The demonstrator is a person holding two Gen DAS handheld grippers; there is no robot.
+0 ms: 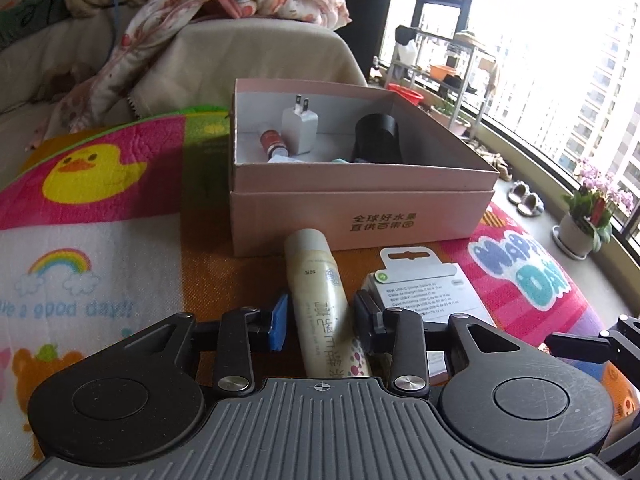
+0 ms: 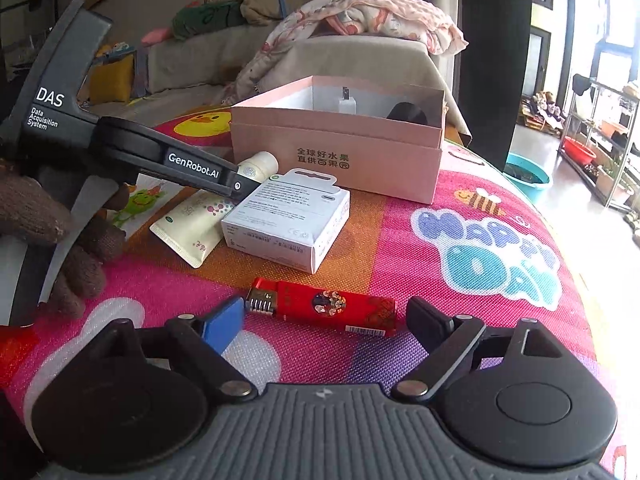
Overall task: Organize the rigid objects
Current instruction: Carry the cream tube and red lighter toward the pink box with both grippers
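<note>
The gloved hand (image 2: 60, 240) at far left holds the left tool (image 1: 320, 316), whose jaws straddle a cream tube (image 1: 324, 304) lying on the table's bright play mat (image 1: 120, 184); the blue pad (image 1: 279, 322) stands just clear of the tube on one side, while contact by the black pad on the other side cannot be told, so the jaws read as partly parted and not clamped. Just right of the tube lies a white cable box (image 2: 288, 220), the two nearly touching. Behind both stands an open pink cardboard box (image 1: 360, 204) holding a small red-capped bottle (image 1: 272, 142), a white plug charger (image 1: 300, 128) and a black cylinder (image 1: 376, 140). Nearest the right-wrist camera, a red lighter (image 2: 324, 308) lies flat on the mat between the widely spread fingers of the right tool (image 2: 324, 320), which grips nothing. A potted plant (image 1: 588, 216) sits on the window ledge at far right.
</note>
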